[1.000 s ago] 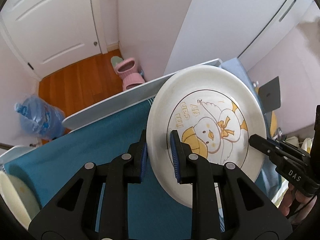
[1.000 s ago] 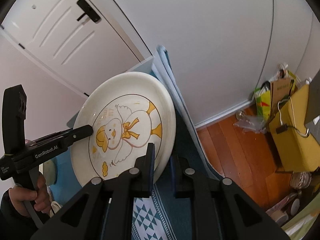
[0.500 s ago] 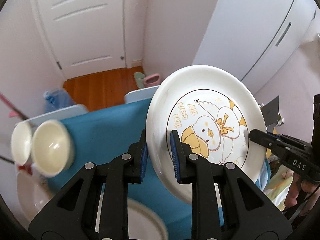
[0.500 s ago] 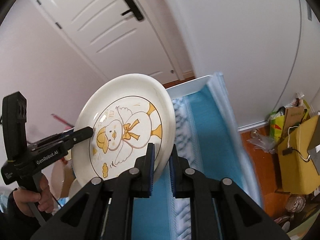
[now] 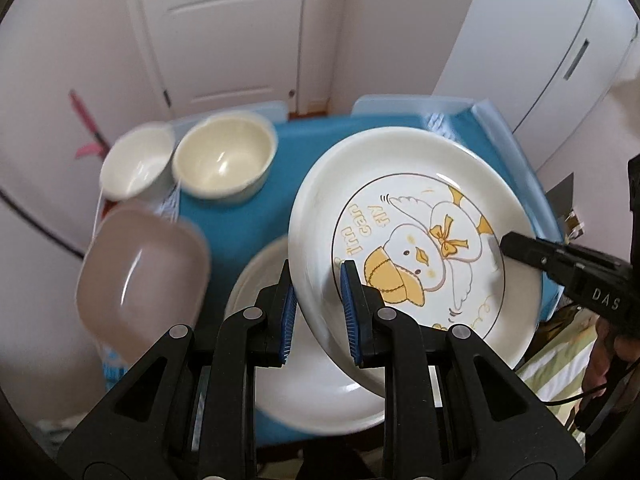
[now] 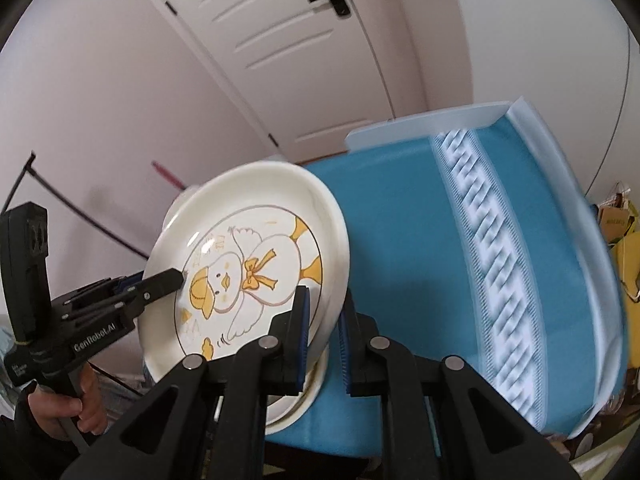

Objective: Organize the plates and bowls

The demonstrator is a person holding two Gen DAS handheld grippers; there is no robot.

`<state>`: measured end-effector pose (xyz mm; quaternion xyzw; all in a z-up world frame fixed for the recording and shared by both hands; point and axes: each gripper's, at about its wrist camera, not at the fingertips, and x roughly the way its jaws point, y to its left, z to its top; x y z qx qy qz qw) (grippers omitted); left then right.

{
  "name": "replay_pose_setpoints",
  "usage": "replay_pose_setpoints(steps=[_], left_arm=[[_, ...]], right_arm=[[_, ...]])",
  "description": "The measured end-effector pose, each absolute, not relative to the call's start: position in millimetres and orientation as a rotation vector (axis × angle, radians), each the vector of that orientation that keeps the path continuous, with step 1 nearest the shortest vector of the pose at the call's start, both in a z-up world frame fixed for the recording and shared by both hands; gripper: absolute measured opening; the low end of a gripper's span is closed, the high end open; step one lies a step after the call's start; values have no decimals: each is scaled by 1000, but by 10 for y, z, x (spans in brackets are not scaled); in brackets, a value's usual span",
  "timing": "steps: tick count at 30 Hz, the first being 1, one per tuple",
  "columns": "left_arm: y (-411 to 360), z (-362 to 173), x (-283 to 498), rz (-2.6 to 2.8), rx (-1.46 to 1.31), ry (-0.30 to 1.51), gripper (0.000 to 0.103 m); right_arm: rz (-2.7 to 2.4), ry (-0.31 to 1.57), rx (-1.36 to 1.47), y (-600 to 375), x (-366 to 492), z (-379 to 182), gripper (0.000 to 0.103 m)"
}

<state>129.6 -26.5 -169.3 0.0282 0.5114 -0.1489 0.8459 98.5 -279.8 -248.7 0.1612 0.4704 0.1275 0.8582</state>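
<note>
A white plate with a yellow duck drawing (image 5: 412,232) is held tilted in the air by both grippers. My left gripper (image 5: 318,308) is shut on its left rim. My right gripper (image 6: 323,332) is shut on its opposite rim; the duck plate (image 6: 248,276) also shows in the right wrist view. A plain white plate (image 5: 304,384) lies on the blue table just below it. A cream bowl (image 5: 224,156), a white bowl (image 5: 136,164) and a pinkish square bowl (image 5: 140,276) stand at the table's left.
The table (image 6: 404,248) has a blue cloth with a white patterned stripe (image 6: 492,264) and a raised pale rim. A white door (image 5: 224,28) and walls stand behind it. Yellow bags (image 6: 624,240) sit on the floor at the right.
Both grippers have swung the duck plate round and down toward the table, over the plain white plate. The bowls have come into the left wrist view.
</note>
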Motion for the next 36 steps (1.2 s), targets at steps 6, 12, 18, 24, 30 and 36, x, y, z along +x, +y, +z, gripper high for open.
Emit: replay_pose_setpoints(steps=[6,12,18,24,30,36], left_arm=[[-23,-2077,1131,-280,8,1146,19],[8,-2339,1088,-275,-15,1179,19],[63,-2563,1128,-282,-39,1209,19],[-5,-2658,1146,-267,-30,1220,19],[-80,-2706,1152,-238,-1,1231,19],[-218,-2681,1146,-174,108,1218,19]], right_arm=[[291,1047,274,-2435,892,-2754,13],[300,1088,236,-2324,865,-2990,13],[298,1111,198,-2311,912,-3095,13],[305,1107,140,-2314,961,-3100,13],[319,1116,95,-2293,988,-3094,13],[337,1124,99,-2297,996,-3121,13]])
